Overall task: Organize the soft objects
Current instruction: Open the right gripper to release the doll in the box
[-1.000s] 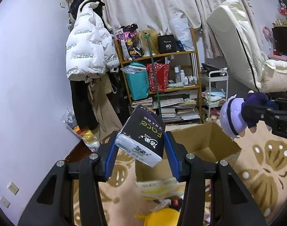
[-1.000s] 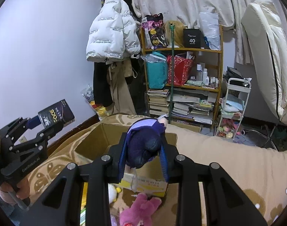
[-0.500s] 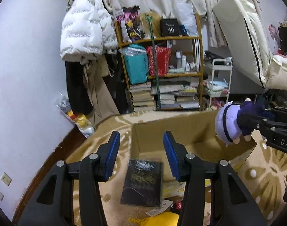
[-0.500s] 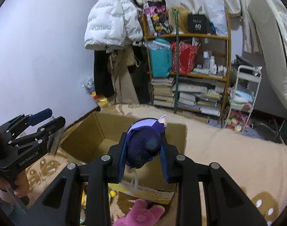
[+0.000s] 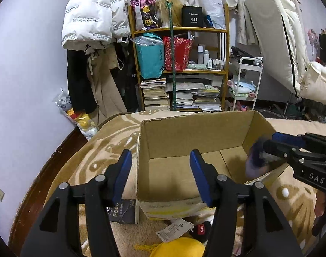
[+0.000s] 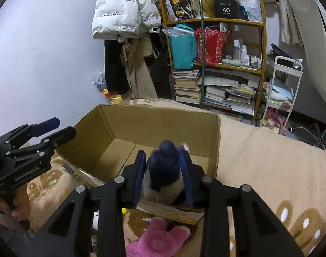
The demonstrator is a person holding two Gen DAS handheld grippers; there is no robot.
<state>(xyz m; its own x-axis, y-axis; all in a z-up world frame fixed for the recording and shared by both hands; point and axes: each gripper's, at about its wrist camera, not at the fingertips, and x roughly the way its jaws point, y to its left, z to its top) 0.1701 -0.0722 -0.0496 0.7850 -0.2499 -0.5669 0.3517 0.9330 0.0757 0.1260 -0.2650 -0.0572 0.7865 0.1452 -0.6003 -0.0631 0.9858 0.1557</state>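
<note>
Plush toy (image 6: 166,167), dark blue and blurred, sits clamped between the fingers of the right gripper (image 6: 164,178), just above the near rim of the open cardboard box (image 6: 163,126). Inside, the box floor looks bare. The left gripper (image 5: 160,175) hangs wide apart with nothing in it, over the box's near left corner. A black tissue pack (image 5: 121,211) lies on the patterned blanket (image 5: 103,150), touching the box's outer wall. A pink plush (image 6: 156,235) and a yellow plush (image 5: 177,247) lie in front of the box.
</note>
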